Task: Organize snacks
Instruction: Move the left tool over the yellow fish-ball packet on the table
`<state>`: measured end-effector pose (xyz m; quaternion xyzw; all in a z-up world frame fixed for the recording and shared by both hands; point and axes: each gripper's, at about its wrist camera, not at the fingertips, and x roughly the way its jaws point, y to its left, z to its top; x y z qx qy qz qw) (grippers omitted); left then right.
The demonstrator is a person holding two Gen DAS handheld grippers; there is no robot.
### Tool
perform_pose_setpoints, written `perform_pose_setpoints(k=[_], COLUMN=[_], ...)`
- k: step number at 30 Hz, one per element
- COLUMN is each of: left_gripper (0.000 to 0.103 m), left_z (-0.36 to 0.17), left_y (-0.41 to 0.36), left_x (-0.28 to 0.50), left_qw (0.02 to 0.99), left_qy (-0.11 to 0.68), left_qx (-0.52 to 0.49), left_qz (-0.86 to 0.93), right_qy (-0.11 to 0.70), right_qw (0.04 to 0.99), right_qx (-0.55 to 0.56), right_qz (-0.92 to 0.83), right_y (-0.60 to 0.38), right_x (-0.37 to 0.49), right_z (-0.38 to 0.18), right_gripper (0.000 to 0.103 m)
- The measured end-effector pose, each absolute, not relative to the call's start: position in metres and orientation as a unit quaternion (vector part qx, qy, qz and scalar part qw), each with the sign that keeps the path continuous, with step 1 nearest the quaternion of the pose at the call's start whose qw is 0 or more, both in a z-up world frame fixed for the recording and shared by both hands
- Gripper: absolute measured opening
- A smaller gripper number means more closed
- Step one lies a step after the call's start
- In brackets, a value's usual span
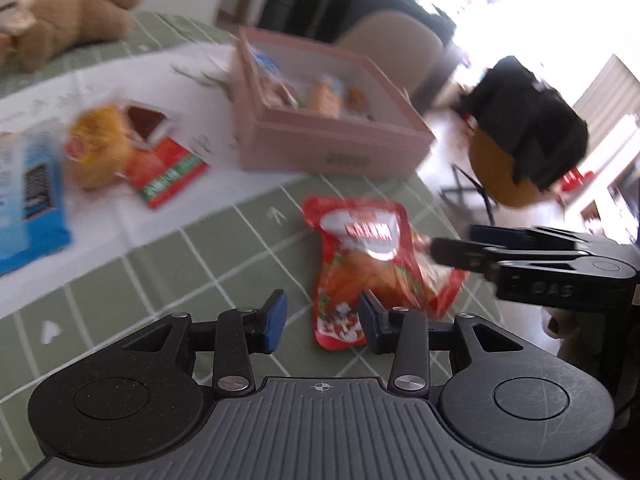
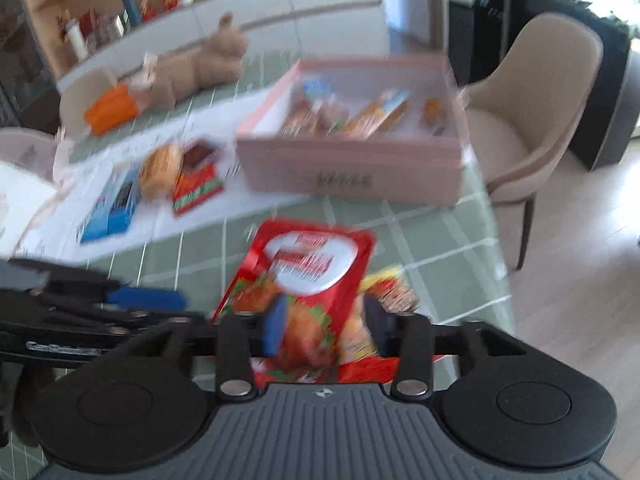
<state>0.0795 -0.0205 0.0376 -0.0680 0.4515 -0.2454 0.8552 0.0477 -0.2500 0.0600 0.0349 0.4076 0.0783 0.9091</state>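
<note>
A red snack pouch (image 1: 368, 256) lies on the green grid tablecloth in front of the pink box (image 1: 332, 148). It also shows in the right wrist view (image 2: 308, 280), between my right gripper's (image 2: 326, 326) open fingers. The pink box (image 2: 352, 168) holds several snacks. My left gripper (image 1: 322, 320) is open and empty, just left of the pouch's near end. The right gripper (image 1: 452, 254) reaches the pouch's right edge in the left wrist view. Both views are blurred.
A blue packet (image 1: 28, 200), a yellow bun pack (image 1: 100, 148) and a red-green packet (image 1: 172, 172) lie on white paper at left. A plush bear (image 1: 68, 20) lies at the back. A beige chair (image 2: 536, 120) stands past the table's right edge.
</note>
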Motion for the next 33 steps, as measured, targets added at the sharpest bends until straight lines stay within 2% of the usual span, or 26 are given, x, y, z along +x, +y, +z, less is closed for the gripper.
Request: perform_pose_setpoints(k=[1, 7, 8, 10, 12, 15, 18, 19, 20, 22, 27, 31, 33], left_gripper=[0.044, 0.044, 0.044, 0.044, 0.044, 0.044, 0.044, 0.044, 0.044, 0.044, 0.044, 0.045, 0.048], left_z=[0.040, 0.047, 0.047, 0.045, 0.042, 0.037, 0.038, 0.040, 0.042, 0.047, 0.048, 0.029, 0.023], left_y=[-0.021, -0.025, -0.023, -0.020, -0.017, -0.013, -0.011, -0.012, -0.013, -0.022, -0.079, -0.127, -0.137], left_x=[0.079, 0.073, 0.071, 0.071, 0.068, 0.065, 0.059, 0.056, 0.053, 0.047, 0.038, 0.039, 0.041], left_qw=[0.860, 0.867, 0.866, 0.862, 0.860, 0.854, 0.853, 0.854, 0.855, 0.853, 0.847, 0.840, 0.835], left_qy=[0.448, 0.442, 0.444, 0.452, 0.456, 0.467, 0.467, 0.465, 0.464, 0.460, 0.432, 0.422, 0.426], left_qx=[-0.064, -0.036, -0.034, -0.034, -0.034, -0.040, -0.041, -0.040, -0.037, -0.025, 0.055, 0.164, 0.183], left_qz=[-0.236, -0.227, -0.227, -0.226, -0.226, -0.228, -0.228, -0.228, -0.230, -0.244, -0.303, -0.300, -0.295], right_qy=[0.394, 0.432, 0.437, 0.447, 0.449, 0.470, 0.483, 0.482, 0.476, 0.461, 0.449, 0.456, 0.458], right_qw=[0.916, 0.897, 0.894, 0.890, 0.889, 0.872, 0.857, 0.858, 0.863, 0.875, 0.889, 0.884, 0.881], right_qx=[0.029, 0.073, 0.078, 0.063, 0.052, 0.048, 0.034, 0.034, 0.037, 0.051, 0.072, 0.103, 0.120], right_qz=[0.069, 0.062, 0.060, 0.061, 0.074, 0.127, 0.176, 0.174, 0.165, 0.141, 0.055, 0.005, -0.011], right_y=[-0.255, -0.279, -0.278, -0.268, -0.257, -0.237, -0.222, -0.221, -0.223, -0.233, -0.268, -0.297, -0.311], right_x=[0.046, 0.058, 0.057, 0.053, 0.044, 0.031, 0.019, 0.018, 0.017, 0.019, 0.026, 0.023, 0.015], right_z=[0.062, 0.036, 0.031, 0.023, 0.025, 0.024, 0.025, 0.028, 0.033, 0.043, 0.053, 0.048, 0.045], right_gripper=[0.071, 0.071, 0.069, 0.053, 0.043, 0.037, 0.040, 0.049, 0.063, 0.073, 0.076, 0.076, 0.076])
